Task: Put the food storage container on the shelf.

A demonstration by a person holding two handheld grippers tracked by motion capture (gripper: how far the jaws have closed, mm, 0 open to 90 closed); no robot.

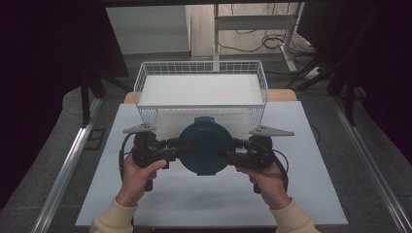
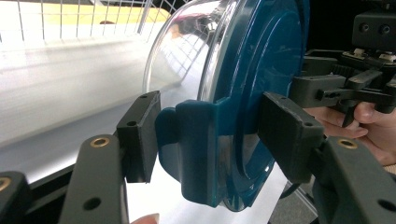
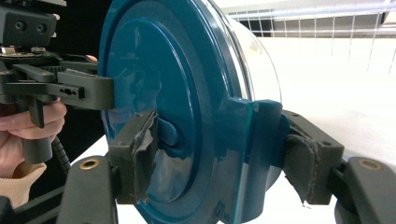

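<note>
One pale table [image 1: 301,194] is stretching out under everything, and one white wire basket [image 1: 201,90] is sitting at its far side. Just in front of the basket, one round glass container [image 2: 187,60] with one dark blue lid [image 1: 204,145] is hanging in the air over the table. Seen from above, the lid is facing up and the bowl is pointing down, so its short axis is running upright and its wide round face is lying flat. Two grippers are meeting it from opposite sides. The left gripper [image 1: 177,149] is clamping the clip on the lid's left edge, one pad on each face. The right gripper [image 1: 228,151] is pinching the right clip, one finger [image 3: 137,154] pressing the lid's top, the other against the clip's far side.
</note>
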